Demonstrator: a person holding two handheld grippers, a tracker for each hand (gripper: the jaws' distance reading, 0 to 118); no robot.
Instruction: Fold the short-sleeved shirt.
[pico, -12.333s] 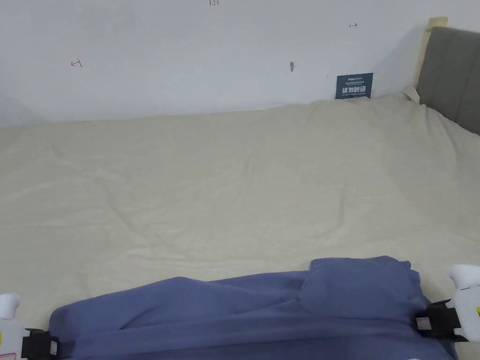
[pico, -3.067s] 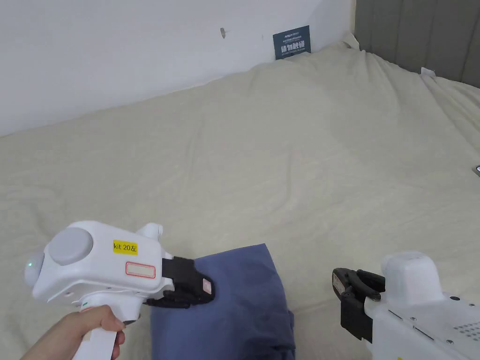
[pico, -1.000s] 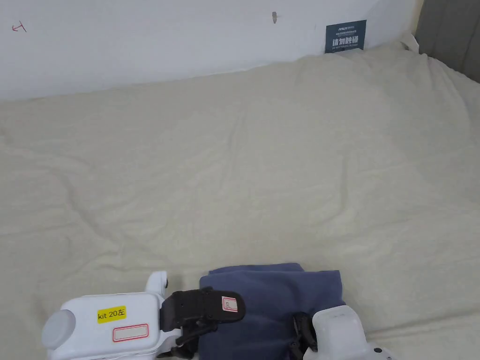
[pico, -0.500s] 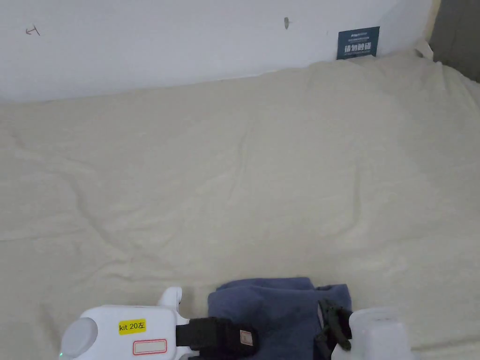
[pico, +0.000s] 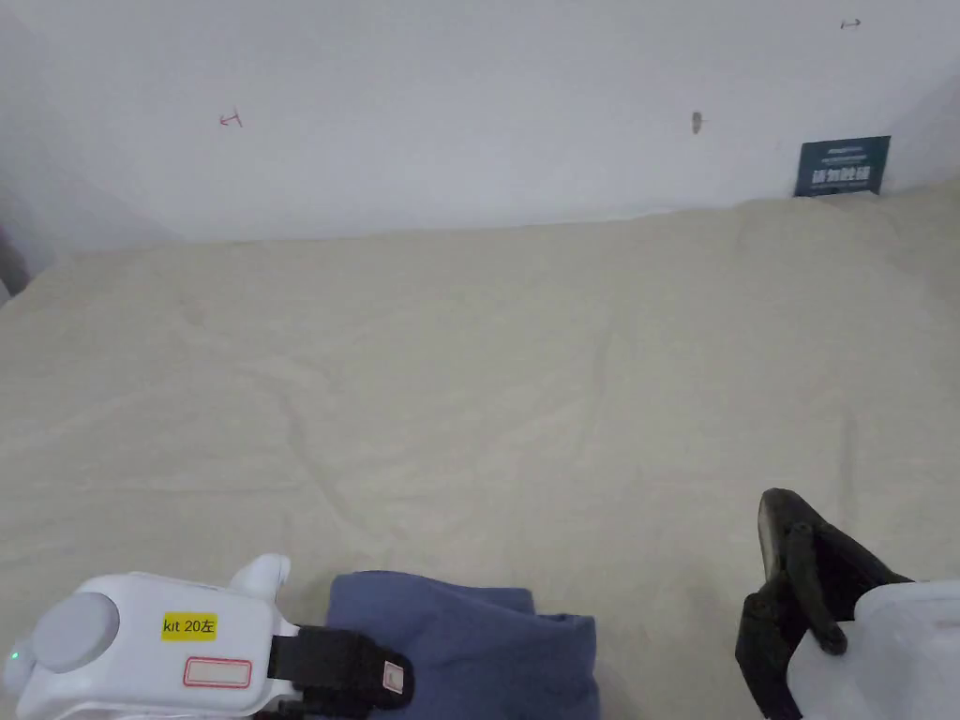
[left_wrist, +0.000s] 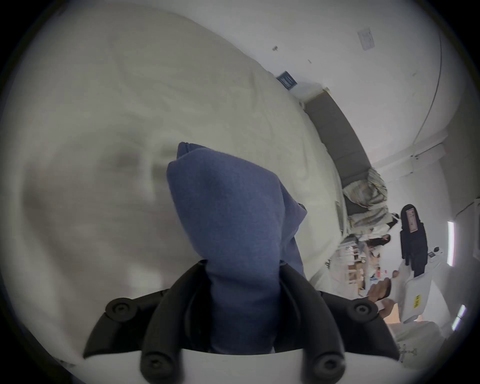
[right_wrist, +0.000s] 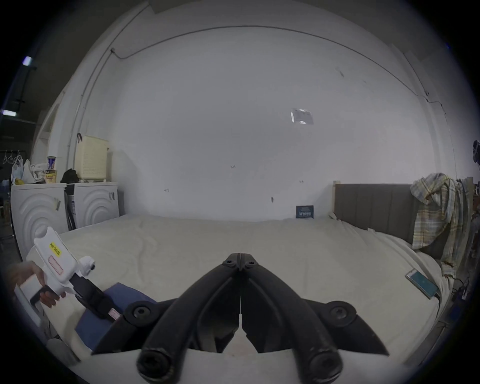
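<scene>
The blue short-sleeved shirt (pico: 469, 637) is now a compact folded bundle at the near edge of the bed (pico: 487, 375), and in my left gripper view it bulges out between my jaws, both of them pressing on its thick folded end, so my left gripper (pico: 380, 677) has it clenched. A moment ago my right gripper (pico: 783, 553) was down at the bundle's right side, touching it; it has since come away and hangs well apart from the cloth, its jaws closed tip to tip on nothing, as the right gripper view shows with the two black tips (right_wrist: 240, 258) meeting. Twelve seconds back the shirt lay spread wide along the bed edge with a gripper at each end, so the folding itself looks done to me, and what remains is a one-handed job: shifting or setting the bundle down. In my judgement, the layers could slip loose if I lift by one end only. Beyond the shirt the cream sheet is bare up to the white wall (pico: 469, 112), where a small dark sign (pico: 842, 167) leans, and a phone (right_wrist: 422, 283) lies near the bed's far right corner.
</scene>
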